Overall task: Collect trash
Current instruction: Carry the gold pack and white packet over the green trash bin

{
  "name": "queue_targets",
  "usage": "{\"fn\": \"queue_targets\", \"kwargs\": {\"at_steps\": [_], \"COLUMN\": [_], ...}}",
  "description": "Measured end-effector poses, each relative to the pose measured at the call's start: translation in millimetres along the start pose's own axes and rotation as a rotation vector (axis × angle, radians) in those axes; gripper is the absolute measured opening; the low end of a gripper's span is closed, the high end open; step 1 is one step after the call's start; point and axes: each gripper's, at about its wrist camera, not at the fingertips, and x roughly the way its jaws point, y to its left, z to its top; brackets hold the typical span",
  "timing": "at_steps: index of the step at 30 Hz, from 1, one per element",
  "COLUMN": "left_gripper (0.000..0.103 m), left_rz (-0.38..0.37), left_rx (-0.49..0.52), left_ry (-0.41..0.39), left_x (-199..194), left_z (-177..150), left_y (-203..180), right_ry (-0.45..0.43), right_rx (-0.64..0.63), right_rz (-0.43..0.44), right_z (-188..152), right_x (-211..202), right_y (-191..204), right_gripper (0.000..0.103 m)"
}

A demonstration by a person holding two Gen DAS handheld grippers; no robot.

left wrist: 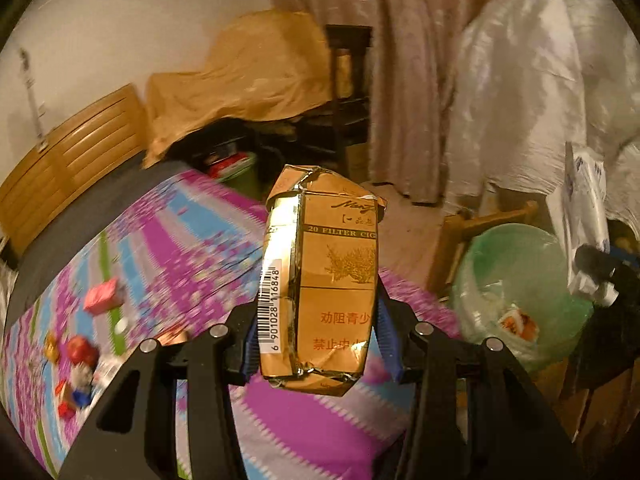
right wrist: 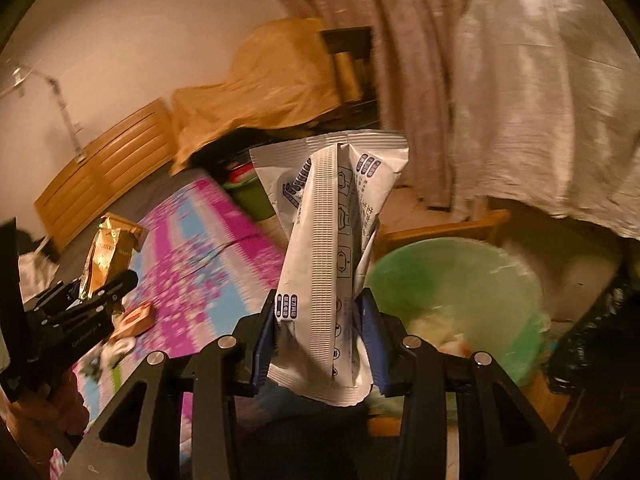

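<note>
Left wrist view: crumpled orange cigarette pack (left wrist: 320,280) is clamped upright by the left gripper (left wrist: 316,344) above the patterned bedspread (left wrist: 180,248); green-lined bin (left wrist: 520,292) lies right | Right wrist view: white wrapper (right wrist: 328,264) is gripped by the right gripper (right wrist: 320,344), apparently near the bin's rim.

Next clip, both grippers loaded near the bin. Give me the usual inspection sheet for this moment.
Surface: bed with a purple and blue patterned cover.
Job's things: cigarette pack; white wrapper; bin with green liner, some trash already inside.
Clutter: small red and pink items on the bed.
Grippers: left gripper shut on the cigarette pack; right gripper shut on the white wrapper.
Cables: nothing seen.
Surroundings: curtain, wooden headboard, cloth-covered furniture.
</note>
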Motion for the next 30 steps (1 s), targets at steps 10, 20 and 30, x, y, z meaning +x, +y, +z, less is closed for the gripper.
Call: {"fn": "queue_targets", "kwargs": {"at_steps": [10,20,30], "left_gripper": [0.045,0.045,0.045], "left_rz": [-0.158,-0.26,-0.293], "left_rx": [0.191,0.268,0.284], "left_ry": [0.026,0.064,0.107], "left_x": [53.5,77.8,88.8], "left_z": [35.0,45.3,38.8], "left_y": [-107.6,-167.0,-179.9], "right_ry": [-0.005,0.101,0.139], "right_rx": [0.016,0.065,0.066], "right_rz": [-0.235,-0.254,-0.232], "right_z": [22.2,19.1,12.1], "right_x": [-3.7,17.5,29.3], "right_y": [-97.8,-140.4,-141.3], "right_gripper": [0.041,0.041,0.041]}}
